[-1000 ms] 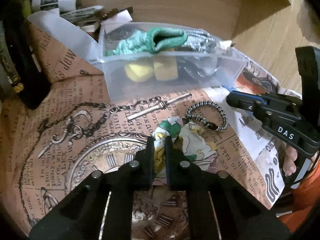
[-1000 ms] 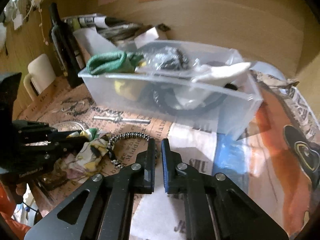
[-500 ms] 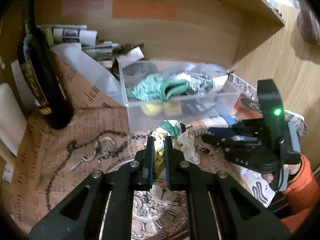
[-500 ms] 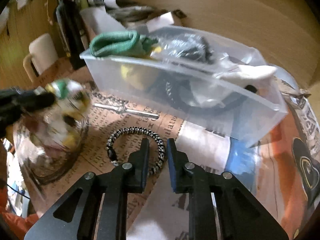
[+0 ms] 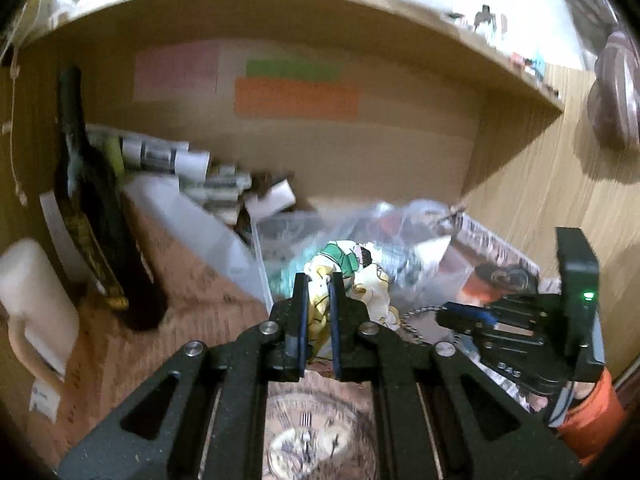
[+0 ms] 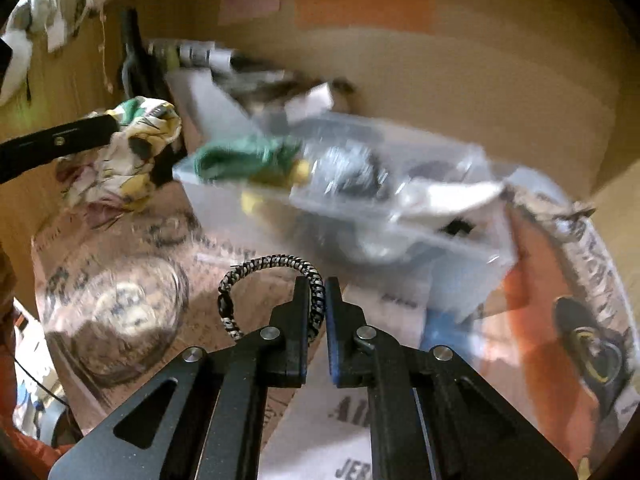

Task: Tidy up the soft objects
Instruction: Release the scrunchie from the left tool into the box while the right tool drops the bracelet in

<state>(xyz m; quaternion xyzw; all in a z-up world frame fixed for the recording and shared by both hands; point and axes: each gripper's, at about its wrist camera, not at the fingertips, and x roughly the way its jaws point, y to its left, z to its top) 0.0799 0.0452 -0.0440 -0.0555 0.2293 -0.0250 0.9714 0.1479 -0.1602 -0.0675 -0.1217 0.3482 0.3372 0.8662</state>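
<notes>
My left gripper (image 5: pixel 318 280) is shut on a white, yellow and green patterned cloth (image 5: pixel 352 276) and holds it in the air in front of the clear plastic bin (image 5: pixel 264 264). The cloth also shows in the right wrist view (image 6: pixel 124 160), left of the bin (image 6: pixel 460 248), which holds a green sock (image 6: pixel 240 158) and other soft items. My right gripper (image 6: pixel 318 284) is shut on a black-and-white braided bracelet (image 6: pixel 248 268), just above the printed table cover. It also shows in the left wrist view (image 5: pixel 448 314).
A dark bottle (image 5: pixel 92 208) and a white mug (image 5: pixel 36 304) stand at the left. Rolled papers (image 5: pixel 172 160) lie behind the bin against the wooden back wall. A shelf (image 5: pixel 400 32) runs overhead. Printed paper (image 6: pixel 160 280) covers the table.
My left gripper has lifted the cloth off the table and up toward the bin. My right gripper has moved onto the bracelet and shut on it.
</notes>
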